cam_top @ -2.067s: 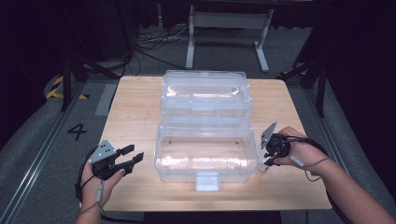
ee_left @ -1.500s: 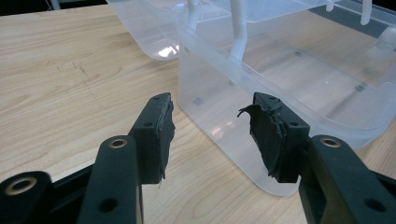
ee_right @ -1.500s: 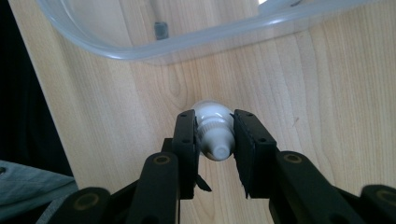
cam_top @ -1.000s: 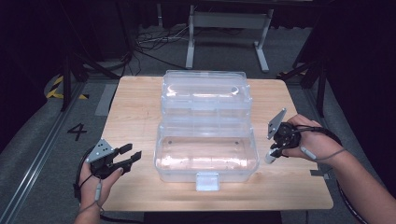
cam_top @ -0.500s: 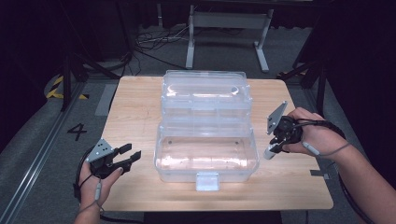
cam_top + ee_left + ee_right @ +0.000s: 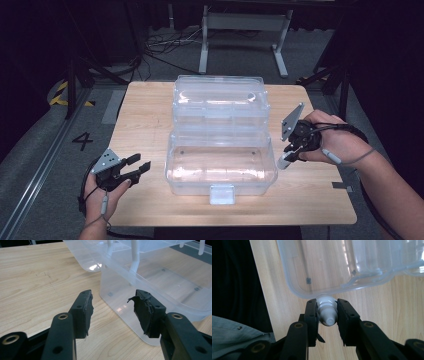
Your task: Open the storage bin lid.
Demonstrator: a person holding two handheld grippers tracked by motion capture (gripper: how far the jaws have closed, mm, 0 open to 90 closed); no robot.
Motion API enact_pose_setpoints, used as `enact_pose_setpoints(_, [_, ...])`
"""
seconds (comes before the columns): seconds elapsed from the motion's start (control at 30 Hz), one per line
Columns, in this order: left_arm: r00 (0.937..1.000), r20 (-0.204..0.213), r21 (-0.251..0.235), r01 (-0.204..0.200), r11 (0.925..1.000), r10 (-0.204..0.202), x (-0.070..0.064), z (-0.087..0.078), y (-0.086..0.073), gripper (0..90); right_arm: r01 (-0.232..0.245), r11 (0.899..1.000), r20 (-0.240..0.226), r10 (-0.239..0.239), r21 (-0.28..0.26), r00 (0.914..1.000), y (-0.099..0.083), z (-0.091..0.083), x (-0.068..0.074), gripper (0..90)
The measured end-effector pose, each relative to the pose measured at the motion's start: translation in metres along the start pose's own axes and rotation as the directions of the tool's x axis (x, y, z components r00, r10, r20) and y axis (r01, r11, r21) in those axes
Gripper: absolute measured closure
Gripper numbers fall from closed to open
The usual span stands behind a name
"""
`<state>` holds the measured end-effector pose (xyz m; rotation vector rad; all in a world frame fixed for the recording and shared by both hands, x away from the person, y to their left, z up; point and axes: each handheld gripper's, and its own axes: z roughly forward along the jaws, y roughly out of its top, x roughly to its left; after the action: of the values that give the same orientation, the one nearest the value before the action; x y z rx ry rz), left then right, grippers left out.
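1 clear box [image 6: 220, 165], 1 white tube [image 6: 327, 311] clamped in right gripper [image 6: 326, 312]; left gripper [image 6: 112, 312] jaws apart.

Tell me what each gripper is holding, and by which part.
The right gripper holds a small white bottle by its ribbed cap end. The left gripper is open, holding nothing.

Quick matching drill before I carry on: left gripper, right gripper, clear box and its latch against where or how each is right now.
Things:
1. left gripper
2. right gripper
3. clear plastic box
4. latch tab

States:
A. lid swung back, open at the table's middle
B. jaws apart, nothing between them
C. on the box's front wall, nearest the person
D. jaws closed on a small white bottle

Pairs: 1-B, 2-D, 3-A, 4-C
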<state>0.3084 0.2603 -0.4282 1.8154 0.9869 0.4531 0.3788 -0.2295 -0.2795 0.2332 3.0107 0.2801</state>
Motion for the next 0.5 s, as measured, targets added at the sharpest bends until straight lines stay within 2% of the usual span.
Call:
enact_pose_setpoints(0.27, [1.0000, 0.002, 0.000, 0.004, 1.0000, -0.004, 0.000, 0.001, 0.000, 49.5, 0.026, 1.000, -0.018, -0.026, -0.010, 0.9995, 0.014, 0.000, 0.005, 71.2])
enact_pose_setpoints(0.47, [1.0000, 0.004, 0.007, 0.002, 1.0000, -0.002, -0.001, 0.001, 0.000, 49.5, 0.022, 1.000, -0.035, -0.022, -0.016, 0.9991, 0.025, 0.002, 0.008, 71.3])
enact_pose_setpoints(0.5, [1.0000, 0.004, 0.006, 0.002, 1.0000, -0.002, -0.001, 0.002, -0.001, 49.5, 0.033, 0.999, -0.037, -0.034, -0.020, 0.9987, 0.027, 0.003, 0.008, 71.3])
